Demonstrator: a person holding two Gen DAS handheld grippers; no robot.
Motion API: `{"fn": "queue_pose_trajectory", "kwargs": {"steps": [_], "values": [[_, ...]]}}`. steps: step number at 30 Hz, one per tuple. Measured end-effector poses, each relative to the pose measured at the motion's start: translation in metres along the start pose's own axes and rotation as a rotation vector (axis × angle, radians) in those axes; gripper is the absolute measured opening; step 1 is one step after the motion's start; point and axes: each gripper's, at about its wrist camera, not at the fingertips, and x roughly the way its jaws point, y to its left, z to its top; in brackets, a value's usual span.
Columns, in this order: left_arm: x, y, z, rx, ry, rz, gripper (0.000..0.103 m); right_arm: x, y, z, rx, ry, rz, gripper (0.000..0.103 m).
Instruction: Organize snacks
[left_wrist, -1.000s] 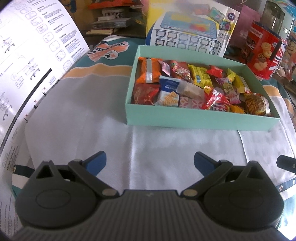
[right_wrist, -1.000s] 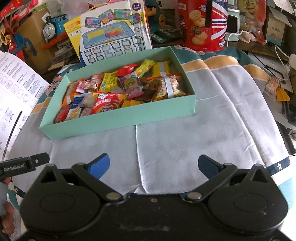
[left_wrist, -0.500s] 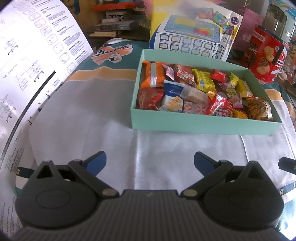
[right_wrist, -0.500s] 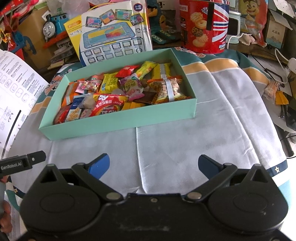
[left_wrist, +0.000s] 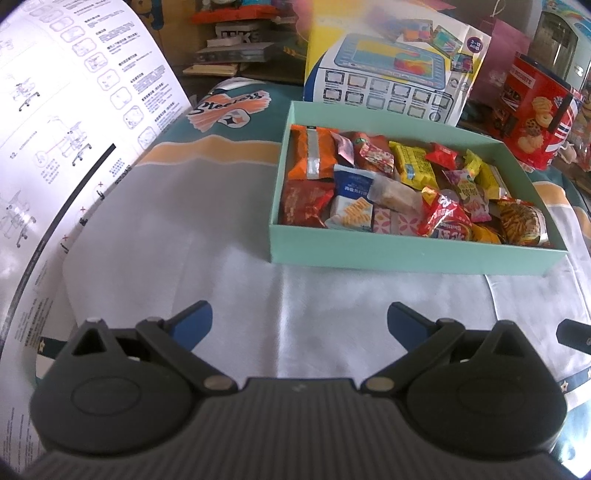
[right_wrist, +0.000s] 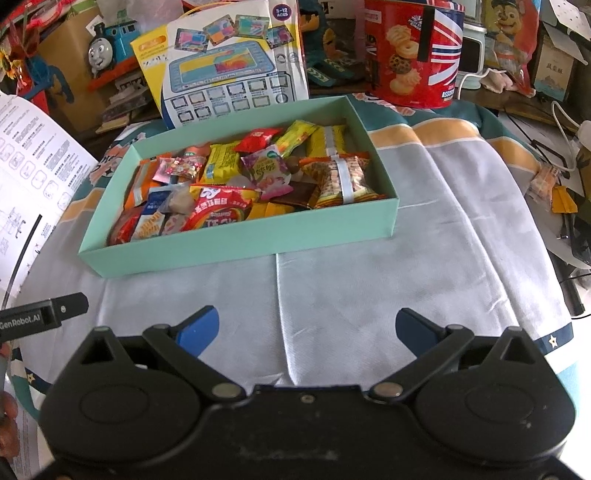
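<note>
Two grippers, both nearest the viewer and short of the mint-green box (right_wrist: 236, 243). Left gripper (left_wrist: 299, 321): jaws spread wide, nothing between them, hovering above the pale grey cloth (left_wrist: 207, 236) in front of the box's near wall. Right gripper (right_wrist: 306, 328): jaws likewise wide apart and empty, above the same cloth, before the box. Box: open-topped, resting on the cloth, filled with assorted wrapped snacks (right_wrist: 240, 184), among them an orange packet (left_wrist: 310, 155) at the box's far left corner and a red packet (right_wrist: 218, 214) against its near wall. Left of the box: a large printed instruction sheet (left_wrist: 55, 122). Behind the box: a toy carton (right_wrist: 229, 74) leaning upright, and to its right a red biscuit tin (right_wrist: 413, 51). Beyond the box's right side, at the cloth's edge, one small wrapped item (right_wrist: 543, 181), possibly another snack; too small to tell.
</note>
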Motion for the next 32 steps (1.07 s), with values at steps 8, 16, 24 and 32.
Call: {"fn": "queue_pose_trajectory", "kwargs": {"steps": [8,16,24,32], "values": [[0.005,-0.003,-0.003,0.025,0.022,-0.004,0.103,0.004,-0.001,0.0,-0.005,0.012,-0.002,0.103],[0.005,-0.007,-0.002,0.057,0.014,0.003,0.103,0.006,-0.002,0.0,-0.007,0.02,0.0,0.103],[0.005,-0.015,0.003,0.102,0.006,0.017,0.103,0.007,-0.004,0.003,-0.007,0.022,-0.002,0.103],[0.003,-0.024,0.011,0.148,-0.012,0.035,0.103,0.005,-0.003,0.003,0.0,0.013,-0.013,0.103]]}}
